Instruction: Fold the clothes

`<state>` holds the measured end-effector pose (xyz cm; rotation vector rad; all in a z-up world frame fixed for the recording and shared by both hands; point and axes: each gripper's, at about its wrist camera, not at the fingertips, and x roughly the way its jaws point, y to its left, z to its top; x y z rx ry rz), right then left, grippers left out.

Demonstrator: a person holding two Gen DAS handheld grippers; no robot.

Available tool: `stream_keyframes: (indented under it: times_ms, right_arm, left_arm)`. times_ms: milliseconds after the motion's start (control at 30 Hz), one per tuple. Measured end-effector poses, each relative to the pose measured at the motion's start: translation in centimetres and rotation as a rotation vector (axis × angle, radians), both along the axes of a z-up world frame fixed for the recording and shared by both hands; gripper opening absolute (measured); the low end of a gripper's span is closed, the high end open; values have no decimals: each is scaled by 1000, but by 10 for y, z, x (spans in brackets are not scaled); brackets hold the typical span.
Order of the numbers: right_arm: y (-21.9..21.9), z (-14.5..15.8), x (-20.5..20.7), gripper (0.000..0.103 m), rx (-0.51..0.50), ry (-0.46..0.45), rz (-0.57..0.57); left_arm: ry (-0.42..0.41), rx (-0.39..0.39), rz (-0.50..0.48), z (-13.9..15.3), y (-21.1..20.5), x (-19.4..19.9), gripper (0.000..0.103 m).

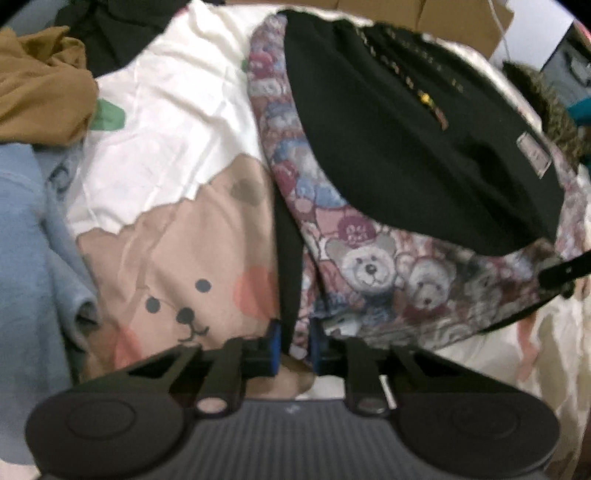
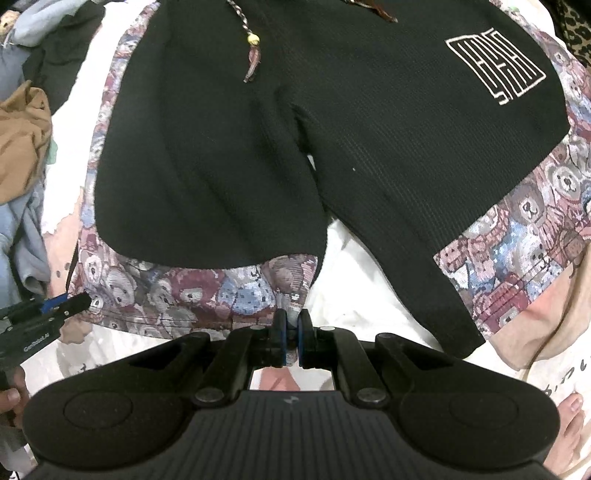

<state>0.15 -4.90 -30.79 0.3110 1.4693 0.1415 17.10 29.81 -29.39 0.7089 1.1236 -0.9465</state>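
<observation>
- Right gripper [image 2: 291, 341], black with blue pads, at bottom centre of the right wrist view: jaws pressed together on the bear-print hem of the black waffle-knit shorts with teddy-bear tapestry panels [image 2: 258, 155].
- Shorts lie flat, filling the middle of the right wrist view, both legs pointing toward the camera; waistband at the top edge.
- White maze-like square logo [image 2: 495, 70] on the leg at upper right of that view.
- Braided drawstring with a yellow bead [image 2: 253, 40] hangs from the waistband at top centre.
- Left gripper [image 1: 293, 345], bottom centre of the left wrist view: jaws nearly closed, a narrow gap between the blue pads, with the shorts' side edge between them; whether the pads pinch it, cannot tell, picture blurred.
- Same left gripper seen at lower left of the right wrist view, tips at the hem corner of the left leg, a hand [image 2: 11, 398] behind it.
- Shorts rest on a white bedsheet printed with a large tan bear face [image 1: 177, 288].
- Mustard-brown crumpled garment [image 1: 40, 85] at upper left of the left wrist view; light blue garment [image 1: 26, 258] along the left edge below it.
- Leopard-print fabric [image 2: 576, 29] at upper right corner of the right wrist view.
- Bare foot [image 2: 569, 424] at lower right of that view.
</observation>
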Motion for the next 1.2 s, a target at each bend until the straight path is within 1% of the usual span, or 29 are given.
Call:
stream_keyframes:
  times_ms: [133, 200, 233, 300, 367, 433, 467, 500, 533, 600, 733, 800, 867, 900, 933, 1100, 1200]
  right_arm:
    - [-5, 7, -2, 4, 19, -14, -8]
    - [-6, 12, -2, 4, 31, -24, -13]
    - [-6, 14, -2, 4, 38, -29, -14]
    - [-6, 19, -2, 4, 57, -38, -18]
    - [-6, 22, -1, 5, 96, -34, -23]
    - [-4, 23, -1, 13, 117, -35, -26]
    - [-3, 23, 0, 16, 124, -38, -28]
    - [-3, 23, -1, 25, 125, -39, -31]
    - [-4, 22, -3, 34, 120, -40, -36]
    - [-5, 20, -6, 38, 108, -40, -46]
    - [-9, 11, -12, 38, 86, -29, -63]
    - [-11, 4, -16, 38, 90, -14, -64]
    - [-11, -4, -18, 39, 97, 1, -67]
    - [-8, -9, -19, 43, 105, 11, -71]
    - [-5, -14, -19, 44, 113, 20, -75]
    - [11, -36, -17, 45, 154, 66, -100]
    - [21, -49, -15, 46, 162, 91, -110]
  left_arm:
    - [-32, -41, -26, 22, 6, 0, 9]
    - [-44, -64, -28, 34, 8, 1, 8]
    - [-38, -81, -12, 40, 9, 4, 7]
    - [-13, -119, 59, 52, 13, 12, 7]
    - [33, -166, 187, 60, 20, 31, 6]
    - [97, -222, 349, 65, 32, 52, 6]
    - [111, -237, 403, 66, 37, 59, 6]
    - [109, -243, 428, 67, 40, 63, 6]
    - [103, -244, 436, 66, 41, 66, 6]
    - [84, -240, 438, 65, 41, 71, 6]
    - [20, -226, 419, 64, 31, 77, 6]
    - [4, -207, 404, 62, 27, 79, 6]
    - [0, -190, 391, 60, 22, 81, 6]
    - [-2, -184, 381, 58, 21, 81, 6]
    - [-3, -179, 375, 57, 20, 82, 6]
    - [1, -158, 363, 53, 23, 82, 6]
    - [9, -156, 361, 54, 26, 79, 6]
